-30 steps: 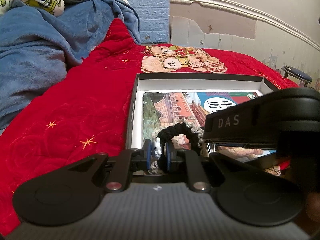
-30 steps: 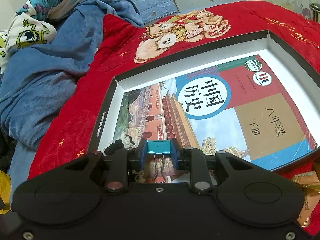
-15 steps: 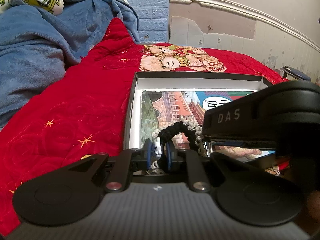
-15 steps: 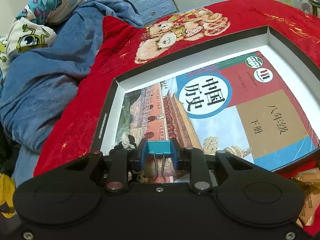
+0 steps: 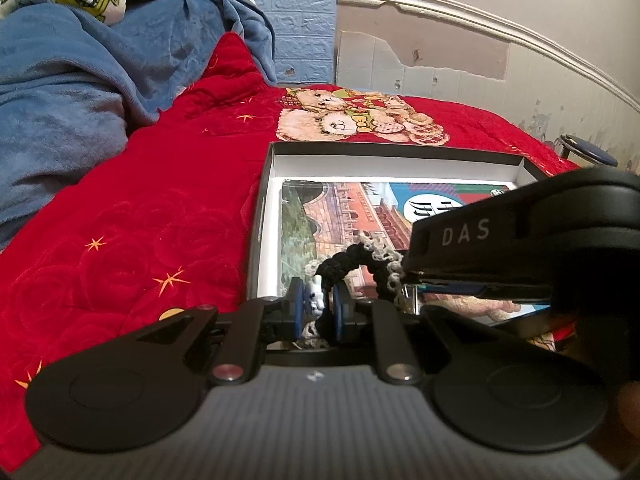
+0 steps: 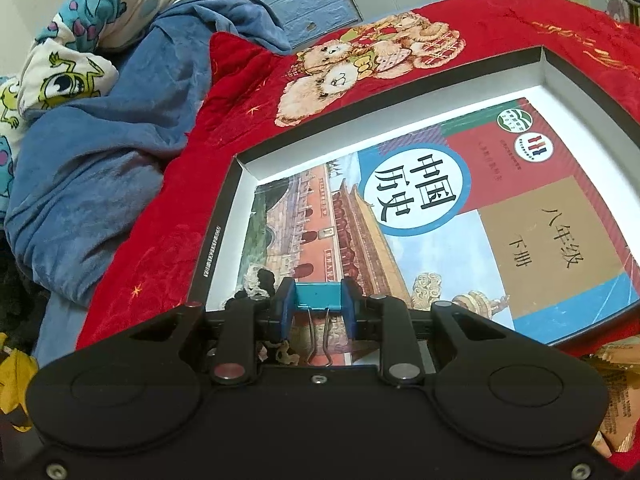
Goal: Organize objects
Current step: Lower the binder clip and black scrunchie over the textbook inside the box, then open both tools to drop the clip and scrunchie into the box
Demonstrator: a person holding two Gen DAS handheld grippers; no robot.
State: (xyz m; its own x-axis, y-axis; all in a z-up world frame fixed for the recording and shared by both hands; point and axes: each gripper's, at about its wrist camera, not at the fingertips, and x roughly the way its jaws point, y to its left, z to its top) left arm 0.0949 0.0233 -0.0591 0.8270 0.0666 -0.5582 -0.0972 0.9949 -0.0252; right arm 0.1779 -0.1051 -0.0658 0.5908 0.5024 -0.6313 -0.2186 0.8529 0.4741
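Red bedspread (image 5: 152, 216) all over, blue blanket (image 5: 60, 92) bunched in the upper left of both frames. One shallow box (image 6: 224, 208) sits mid-frame with one history textbook (image 6: 500, 216) flat inside. The left gripper (image 5: 318, 306) is clamped on one black-and-white scrunchie (image 5: 360, 256), low at the box's near left corner. The right gripper (image 6: 318, 310) is pinching one teal binder clip (image 6: 318, 295), wire handles pointing back toward the camera, over the book's lower left edge. Both loads already hang over the box, so I'd guess it's basically just let go. Right gripper's slightly deeper in.
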